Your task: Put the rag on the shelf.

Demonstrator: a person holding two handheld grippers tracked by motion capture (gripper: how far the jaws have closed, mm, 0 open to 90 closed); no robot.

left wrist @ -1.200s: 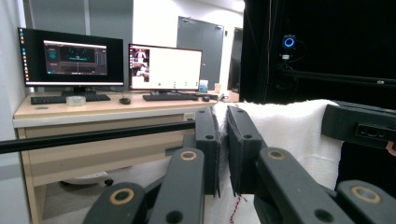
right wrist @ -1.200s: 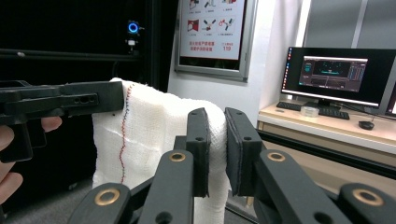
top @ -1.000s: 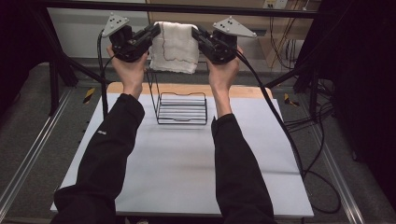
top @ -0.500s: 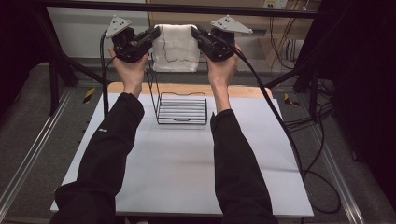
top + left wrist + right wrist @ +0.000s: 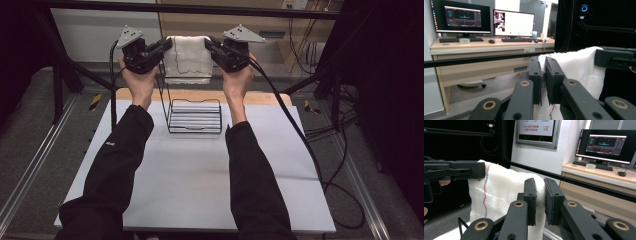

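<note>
towel (image 5: 188, 59) hangs in the air above the wire rack (image 5: 194, 116), stretched between both tongs. left tongs (image 5: 164, 46) pinch its upper left corner; right tongs (image 5: 209, 44) pinch its upper right corner, jaws pressed together on the cloth in both gripper views. judged step: draping the towel over the rack. keep both corners level and the top edge taut, centre the cloth over the rack's raised rail, then lower evenly before letting go. the towel's lower hem hides part of the rail, and the white surface (image 5: 190, 180) runs out of frame at the bottom.
</note>
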